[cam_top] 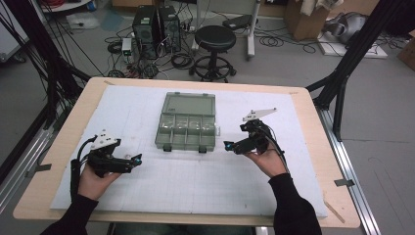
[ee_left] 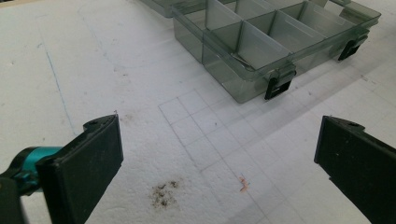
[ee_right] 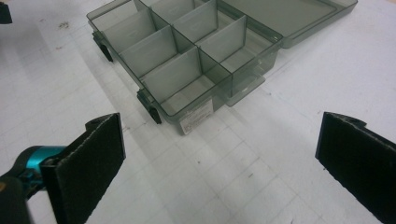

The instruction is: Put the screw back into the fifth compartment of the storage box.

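Smoky clear plastic, the organizer box point(cam_top: 187, 122) lies open mid-table with its lid flat behind, compartments ready to reach. I hold my left gripper point(cam_top: 138, 159) and right gripper point(cam_top: 226, 145) either side of it, jaws spread wide, gripping nothing. White gridded foam board point(cam_top: 147, 186) underneath it; stool point(cam_top: 215, 38) beyond.

I see a smoky grey-green translucent compartment box point(cam_top: 187, 122) with black latches point(ee_left: 279, 85), on my white foam mat point(cam_top: 147, 181) ruled with a faint grid.

white label on organizer box point(ee_right: 198, 114), print too small to read
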